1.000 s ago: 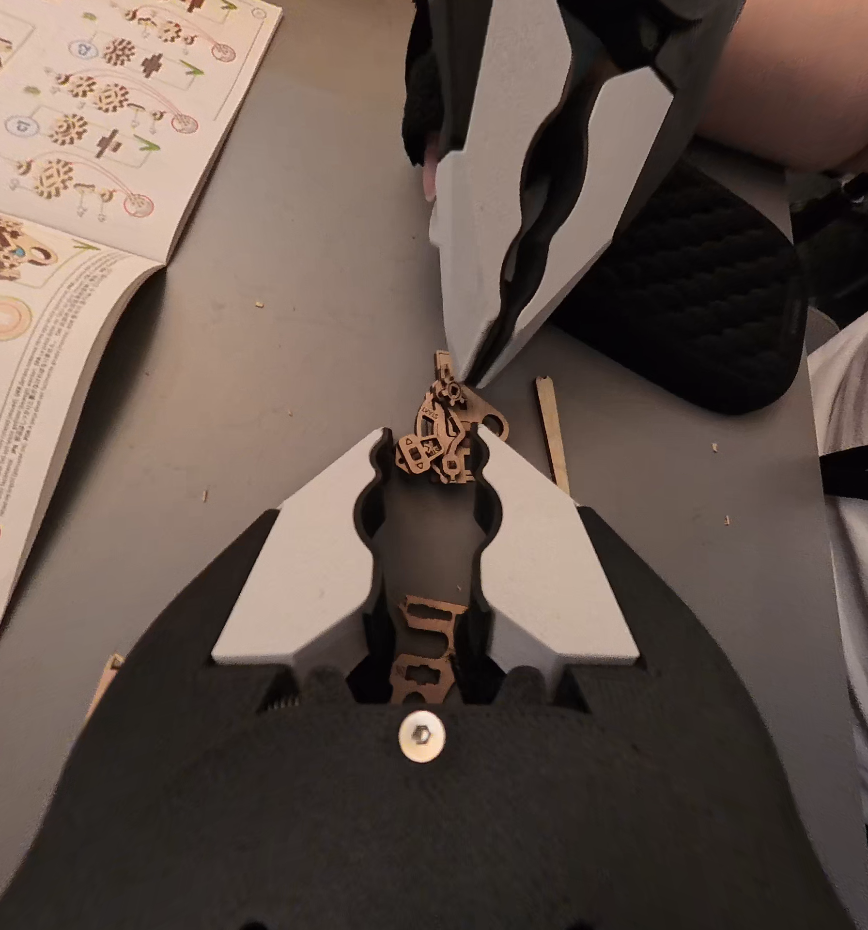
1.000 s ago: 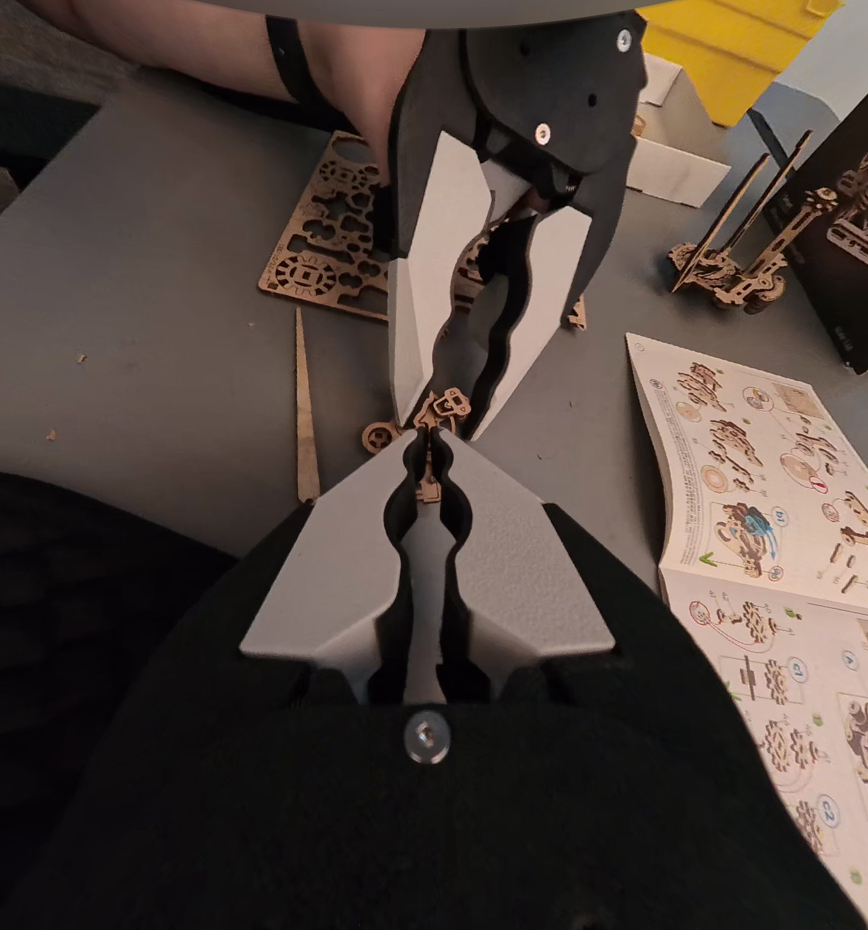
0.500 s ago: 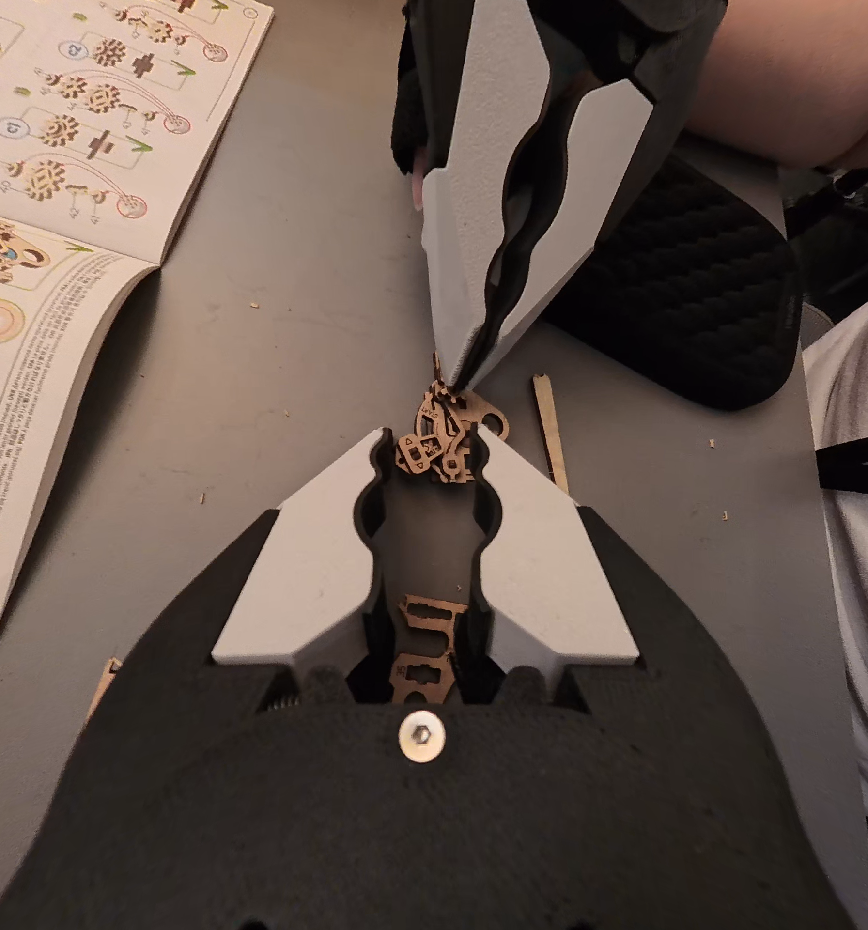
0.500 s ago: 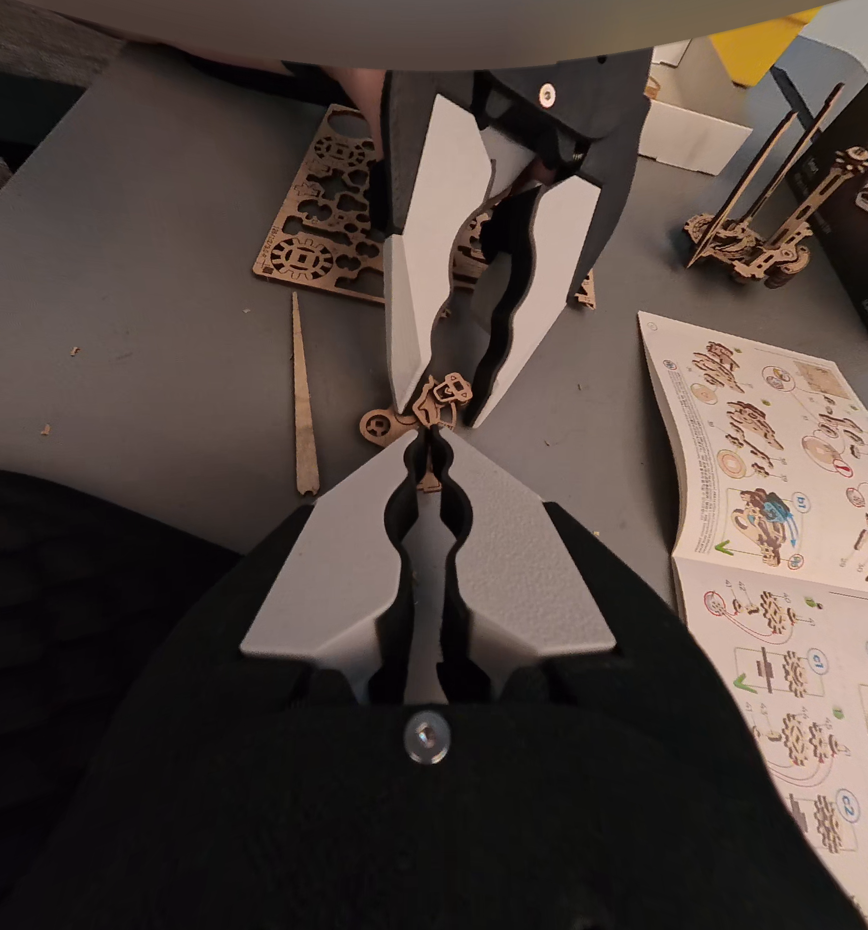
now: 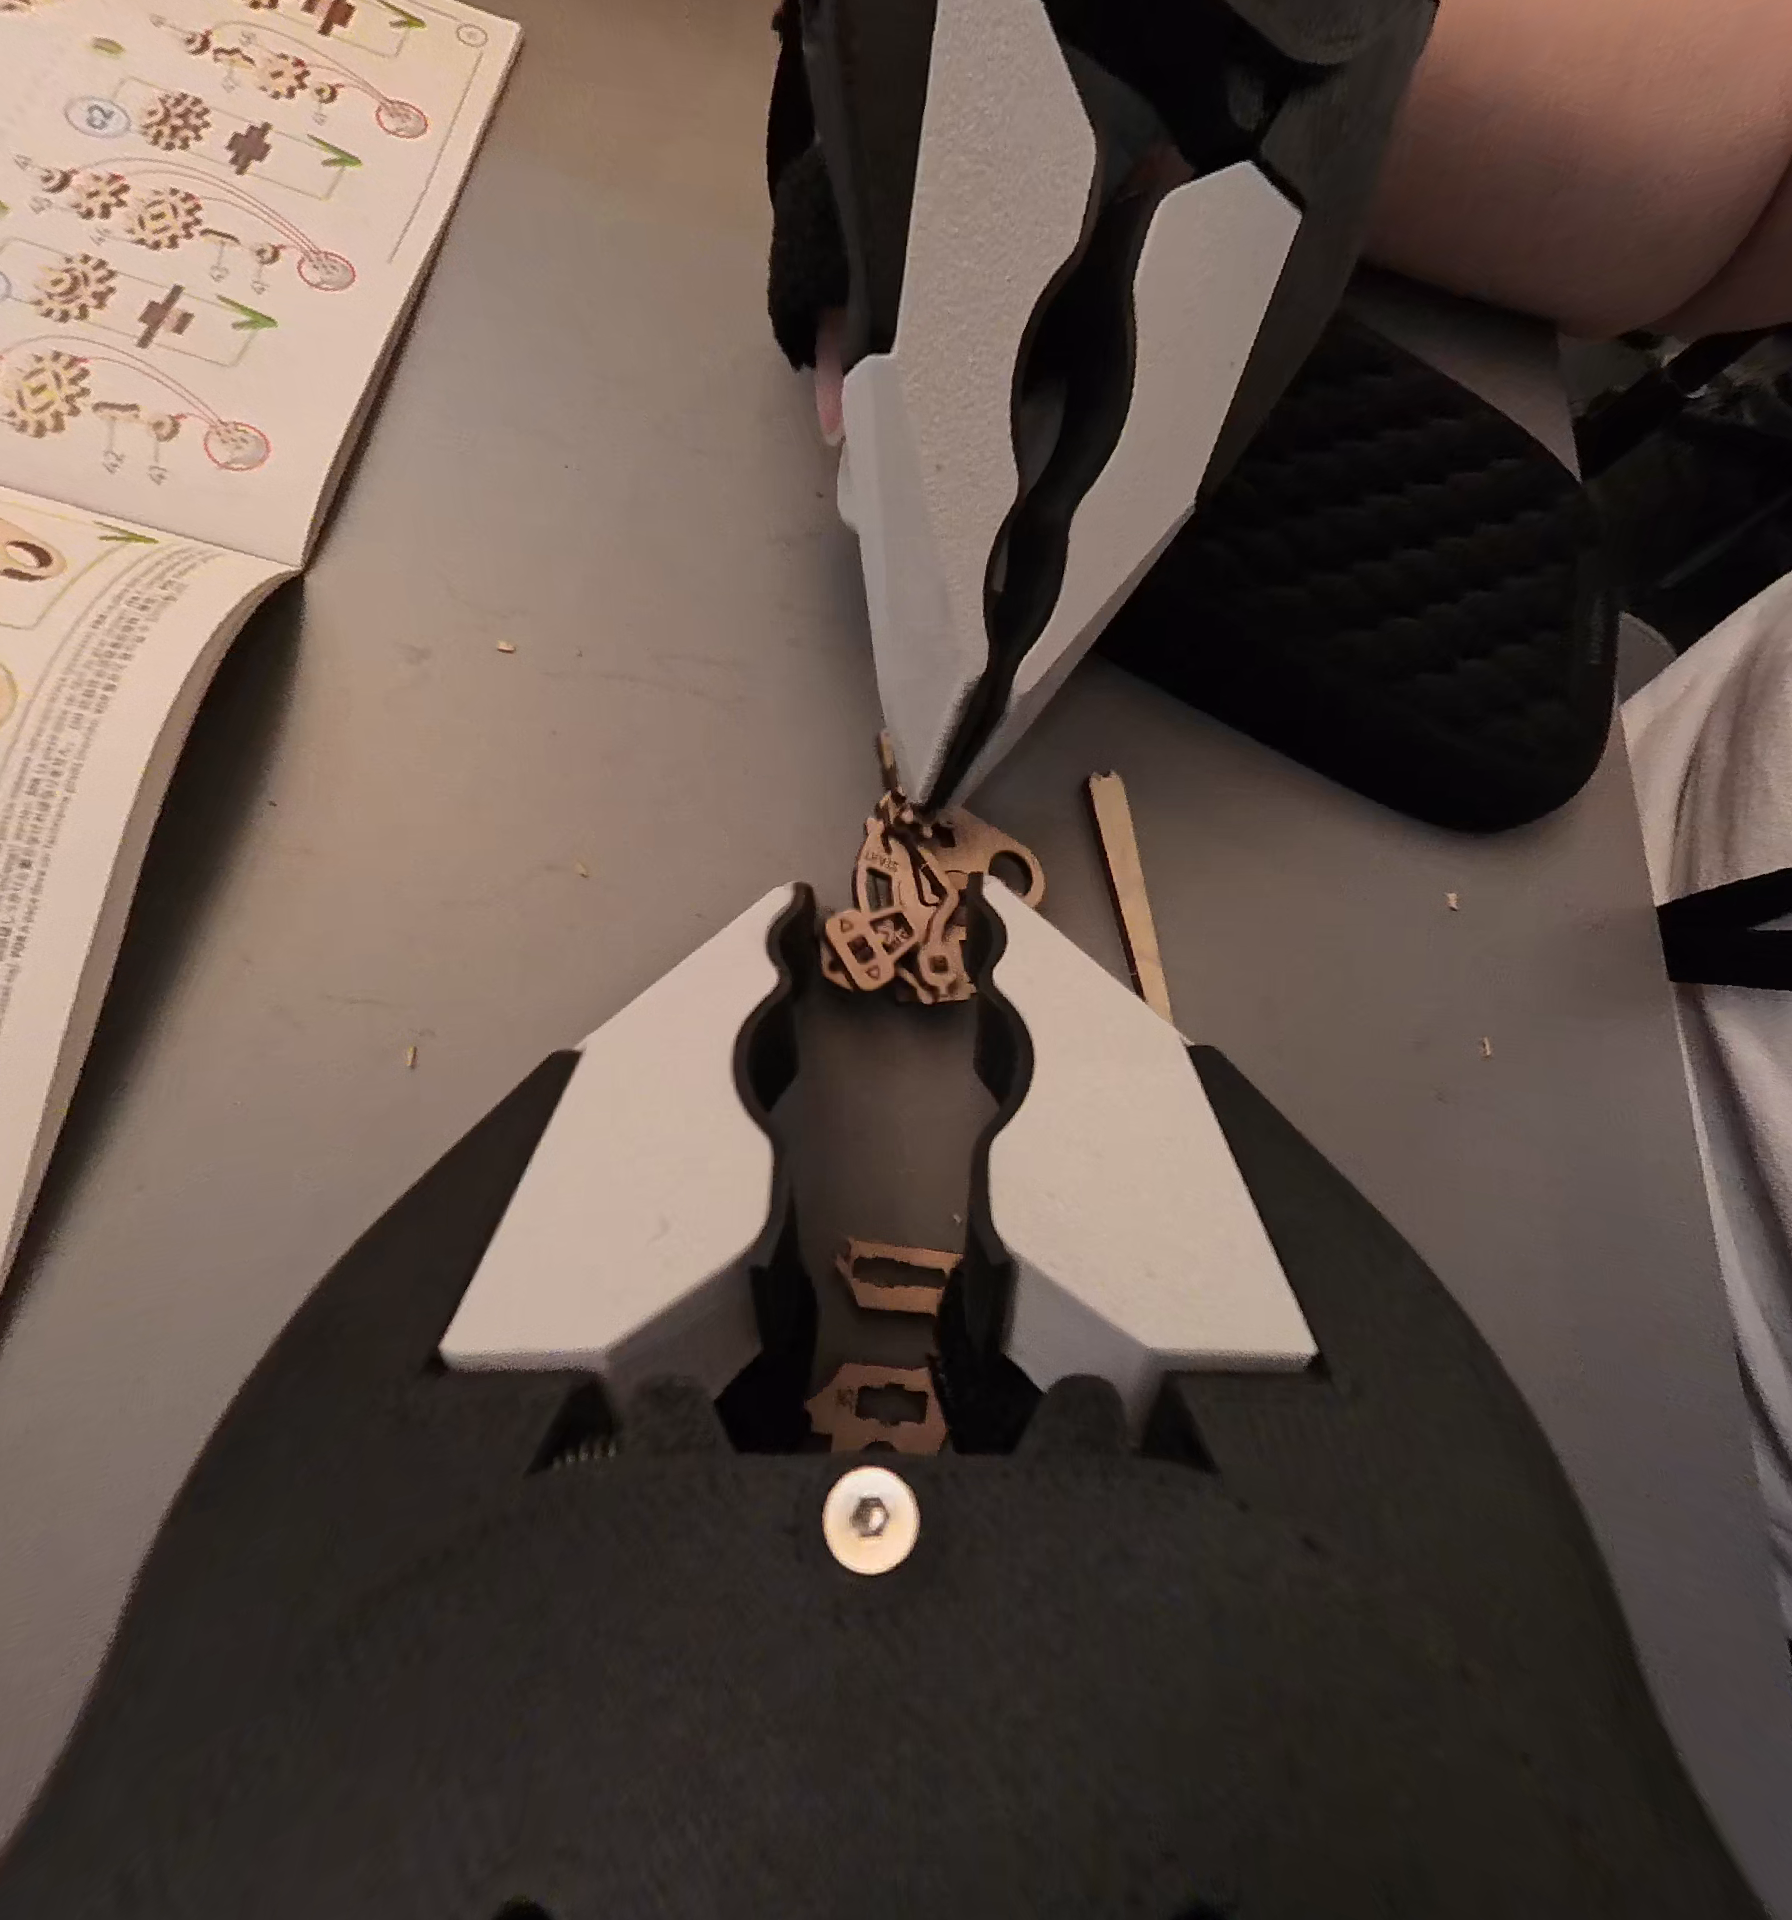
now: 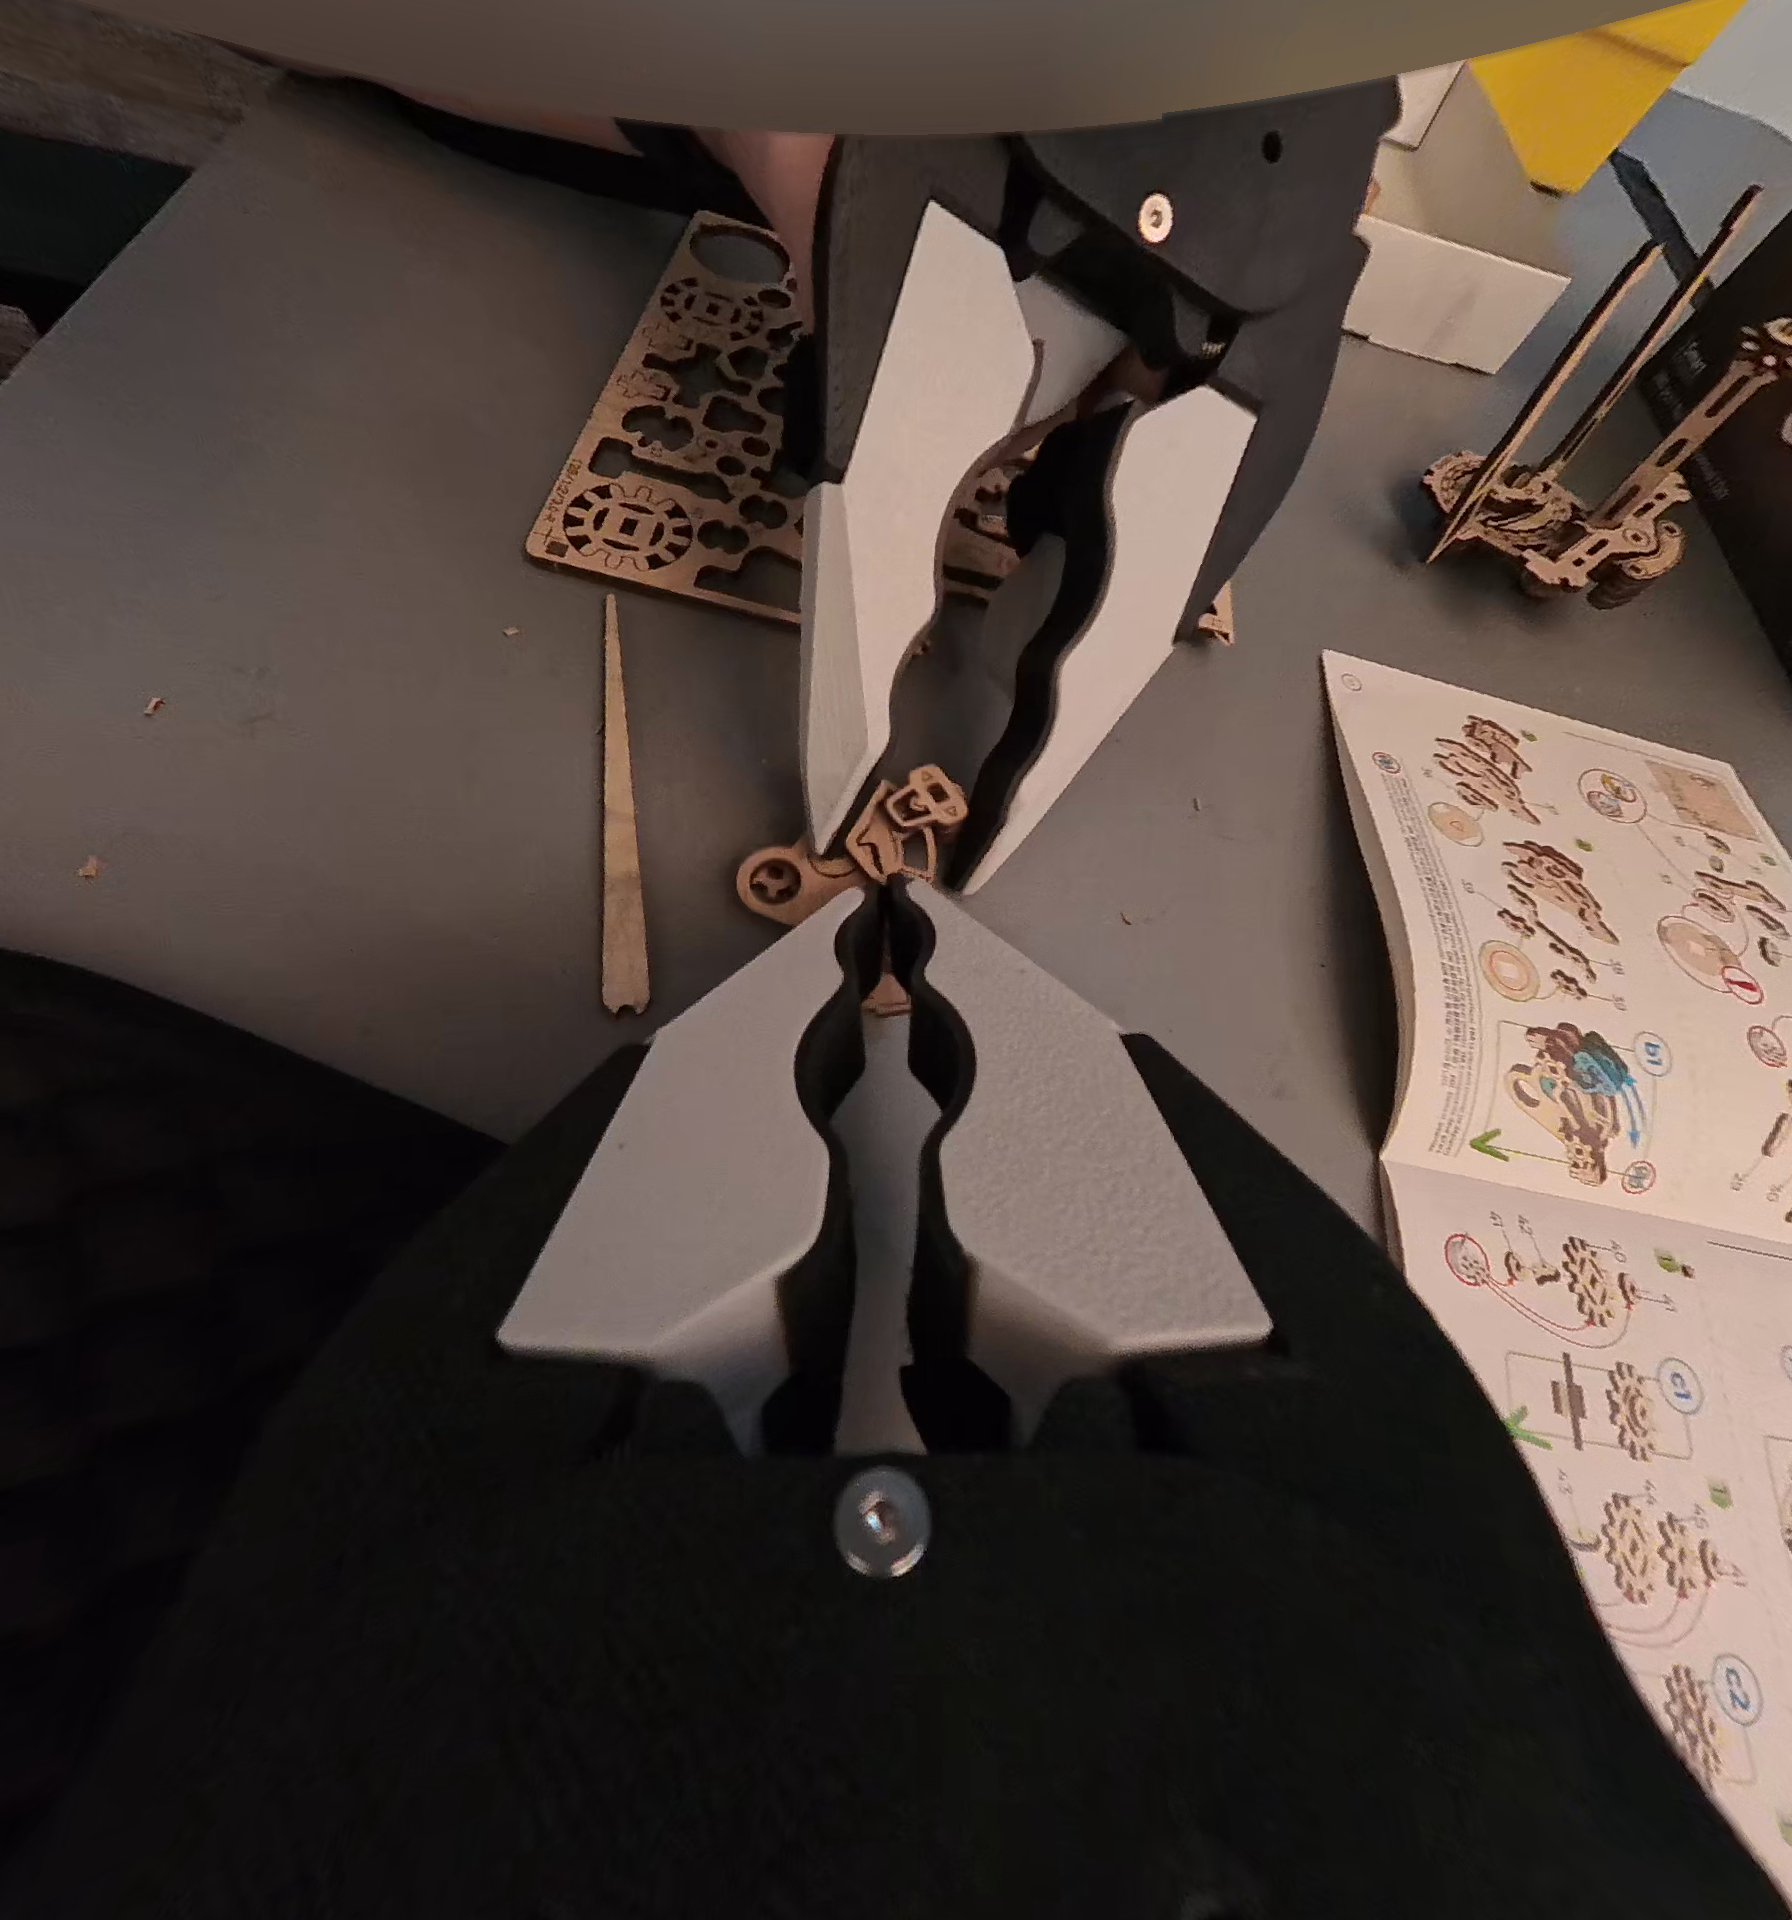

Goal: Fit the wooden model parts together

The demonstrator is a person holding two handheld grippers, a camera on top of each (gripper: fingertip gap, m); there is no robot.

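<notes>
A small brown wooden assembly [image 5: 887, 935] sits between the tips of my left gripper [image 5: 892, 899], which is shut on it just above the grey table [image 5: 559, 779]. My right gripper [image 5: 939, 795] comes in from the far side with its tips closed on a thin wooden part that meets the top of the assembly. In the right wrist view my right gripper [image 6: 887, 899] is shut tip to tip against the assembly [image 6: 913, 816], which my left gripper [image 6: 897, 852] holds. A flat piece with a round end [image 6: 772, 883] sticks out to the left of it.
An open instruction booklet [image 5: 144, 312] lies left of the left gripper, also shown in the right wrist view [image 6: 1598, 1039]. A wooden stick [image 6: 622, 831], a punched parts sheet [image 6: 674, 447], a built wooden model [image 6: 1557, 499] and a black mat [image 5: 1391, 582] are around.
The right gripper's tips have edged down onto the top of the assembly. The left gripper holds the assembly in the same spot.
</notes>
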